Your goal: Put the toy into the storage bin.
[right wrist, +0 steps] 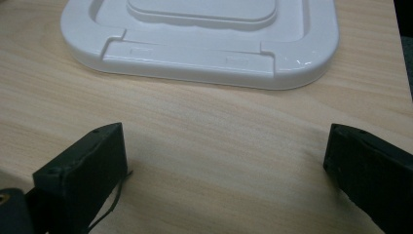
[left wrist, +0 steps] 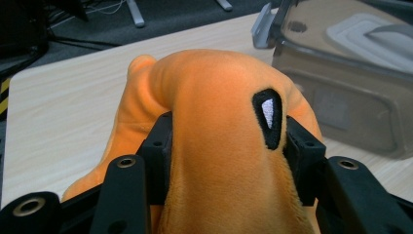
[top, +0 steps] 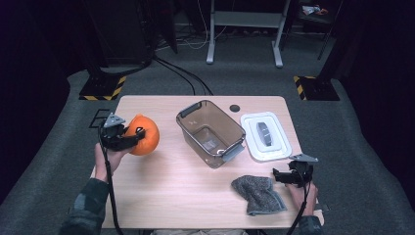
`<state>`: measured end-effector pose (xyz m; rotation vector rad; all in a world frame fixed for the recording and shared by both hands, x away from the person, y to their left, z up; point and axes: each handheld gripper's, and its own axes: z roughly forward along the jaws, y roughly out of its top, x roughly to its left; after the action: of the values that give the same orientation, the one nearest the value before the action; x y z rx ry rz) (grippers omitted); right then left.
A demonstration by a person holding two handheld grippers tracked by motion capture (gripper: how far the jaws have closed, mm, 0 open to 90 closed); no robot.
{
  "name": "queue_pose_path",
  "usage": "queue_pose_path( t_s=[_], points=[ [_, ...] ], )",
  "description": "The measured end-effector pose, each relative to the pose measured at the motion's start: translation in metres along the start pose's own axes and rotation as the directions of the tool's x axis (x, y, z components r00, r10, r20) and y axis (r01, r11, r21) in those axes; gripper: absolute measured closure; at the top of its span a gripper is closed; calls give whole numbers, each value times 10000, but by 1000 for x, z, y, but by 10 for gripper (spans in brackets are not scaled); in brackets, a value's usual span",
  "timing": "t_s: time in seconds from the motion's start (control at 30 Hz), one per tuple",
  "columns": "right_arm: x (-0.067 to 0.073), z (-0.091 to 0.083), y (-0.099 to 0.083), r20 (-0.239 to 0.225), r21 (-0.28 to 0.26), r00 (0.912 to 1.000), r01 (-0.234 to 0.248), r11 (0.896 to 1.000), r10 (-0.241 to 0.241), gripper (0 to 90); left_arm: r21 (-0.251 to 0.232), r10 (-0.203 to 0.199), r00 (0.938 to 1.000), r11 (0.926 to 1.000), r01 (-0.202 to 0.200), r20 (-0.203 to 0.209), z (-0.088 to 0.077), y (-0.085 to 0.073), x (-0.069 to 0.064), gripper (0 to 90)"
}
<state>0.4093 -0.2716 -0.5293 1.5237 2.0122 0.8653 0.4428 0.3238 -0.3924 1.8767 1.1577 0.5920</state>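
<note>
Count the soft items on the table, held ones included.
2: an orange plush clamped in the left gripper at the table's left, and a grey cloth lying near the front edge, beside the right gripper.

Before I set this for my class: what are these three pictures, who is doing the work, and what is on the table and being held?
No robot here: a person holds a two-jaw gripper in each hand. The high view looks down on the table from above the person. The other two come from cameras riding on each gripper, looking along its black jaws.

The left gripper is shut on an orange plush toy; its jaws squeeze the toy's sides. The right gripper is open, with bare wood between its jaws, facing a white lid.

On the table: a clear brown bin with no lid on, the white lid to its right, and a grey cloth near the right hand.
</note>
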Motion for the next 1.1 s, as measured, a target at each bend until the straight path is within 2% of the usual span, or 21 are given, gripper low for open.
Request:
queue_pose_path(
  t_s=[0.17,0.43,0.63,0.9,1.1],
  points=[
    [0,0,0,0,-2,10000,1,10000,-1,11,-263,81,10000,9996,-79,55,-1,16,-6,489],
    [0,0,0,-1,-1,10000,-2,10000,2,11,-427,360,9993,9985,-354,136,0,42,-16,487],
    [0,0,0,-2,0,10000,0,10000,0,11,-601,562,9979,9967,-542,309,3,64,-28,485],
    [0,0,0,1,-3,10000,-2,10000,2,11,-712,879,9945,9939,-837,578,8,85,-42,483],
    [0,0,0,3,-4,10000,-8,10000,8,11,-839,910,9931,9929,-847,743,15,98,-54,482]
  ],
)
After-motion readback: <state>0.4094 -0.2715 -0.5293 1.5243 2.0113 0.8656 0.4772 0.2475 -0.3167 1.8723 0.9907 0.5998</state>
